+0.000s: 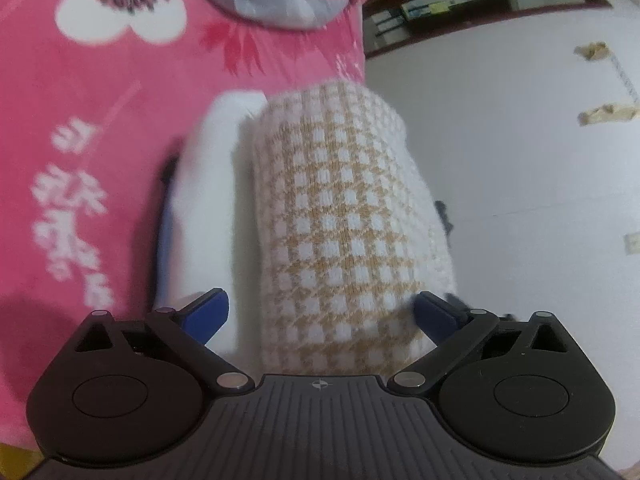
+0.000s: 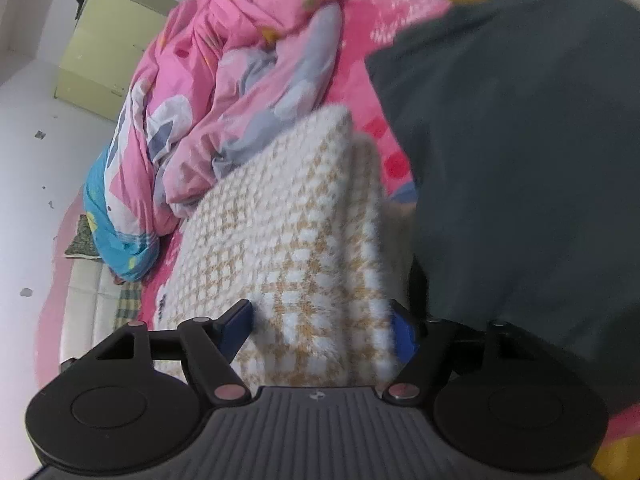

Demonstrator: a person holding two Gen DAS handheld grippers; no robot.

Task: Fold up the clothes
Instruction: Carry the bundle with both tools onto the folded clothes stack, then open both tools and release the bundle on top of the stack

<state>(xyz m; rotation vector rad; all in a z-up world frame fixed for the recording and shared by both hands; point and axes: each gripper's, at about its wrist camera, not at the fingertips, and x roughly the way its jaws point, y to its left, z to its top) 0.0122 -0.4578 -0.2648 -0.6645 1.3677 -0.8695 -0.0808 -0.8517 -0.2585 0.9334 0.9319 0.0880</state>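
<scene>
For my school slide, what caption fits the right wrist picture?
Right gripper holds a checked knit garment above a pink bed with a rumpled quilt.

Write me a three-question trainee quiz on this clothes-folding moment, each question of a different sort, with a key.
1. True or false: both grippers have the checked knit garment between their fingers.
2. What lies bunched on the bed beyond the garment in the right wrist view? A) a pink printed quilt B) a wicker basket C) a stack of books
3. Fill in: the bed cover under the garment is mostly ____.

Key: 1 true: left gripper and right gripper each straddle it. 2 A. 3 pink.
</scene>
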